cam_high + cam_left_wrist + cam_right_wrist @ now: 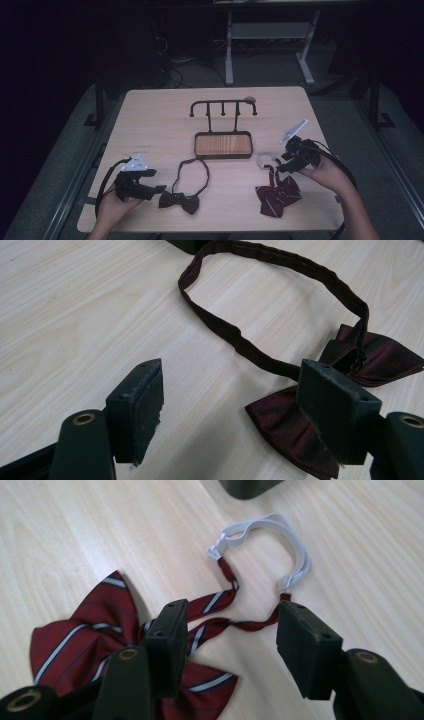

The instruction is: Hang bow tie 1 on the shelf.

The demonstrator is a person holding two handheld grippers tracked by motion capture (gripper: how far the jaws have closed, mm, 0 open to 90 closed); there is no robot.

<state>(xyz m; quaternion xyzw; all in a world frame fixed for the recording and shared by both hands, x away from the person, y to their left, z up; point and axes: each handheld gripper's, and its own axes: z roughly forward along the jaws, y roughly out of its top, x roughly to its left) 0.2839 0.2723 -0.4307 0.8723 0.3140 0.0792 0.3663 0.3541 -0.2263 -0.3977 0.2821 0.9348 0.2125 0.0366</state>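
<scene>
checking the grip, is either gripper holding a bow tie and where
Nothing is held: the right gripper has open jaws around the striped bow tie's straps; the left gripper is open.

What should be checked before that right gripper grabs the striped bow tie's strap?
1. Right gripper open: ok, jaws apart.
2. Strap of striped bow tie between its jaws: ok, not yet pinched.
3. White elastic loop free of the stand: ok, lying apart on the table.
4. Hooks on the stand free: ok.
5. Left gripper out of the way: ok, open by the dark bow tie.
</scene>
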